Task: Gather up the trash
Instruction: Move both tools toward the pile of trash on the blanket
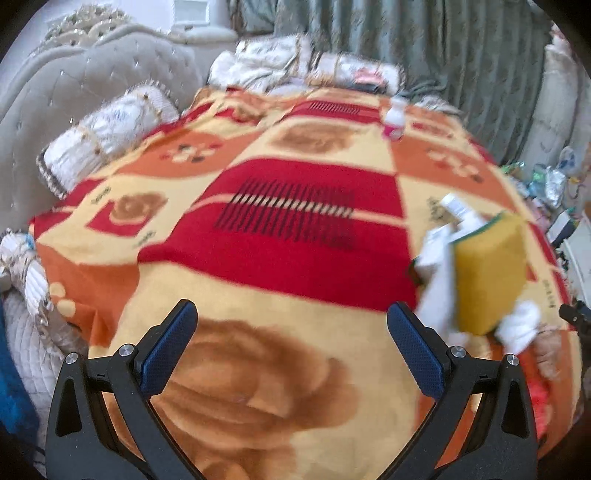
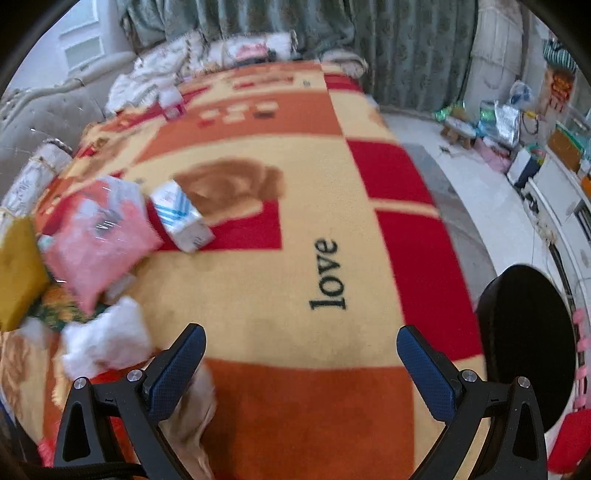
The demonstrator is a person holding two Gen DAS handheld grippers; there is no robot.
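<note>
Trash lies on a bed under a red, orange and yellow blanket (image 1: 258,206). In the right wrist view a pink plastic packet (image 2: 99,240), a white and blue carton (image 2: 181,218), a yellow sponge (image 2: 18,269) and crumpled white tissue (image 2: 107,339) lie at the left. The sponge (image 1: 491,273) and tissue (image 1: 517,328) also show at the right of the left wrist view. A small pink and white bottle (image 1: 393,120) stands far back. My left gripper (image 1: 291,350) is open and empty above the blanket. My right gripper (image 2: 301,365) is open and empty, right of the tissue.
Rolled white pillows (image 1: 107,136) and a tufted grey headboard (image 1: 81,81) are at the left. Green curtains (image 2: 332,33) hang behind. A round black bin (image 2: 528,332) stands beside the bed at the right. Cluttered bags and boxes (image 2: 509,125) sit on the white floor.
</note>
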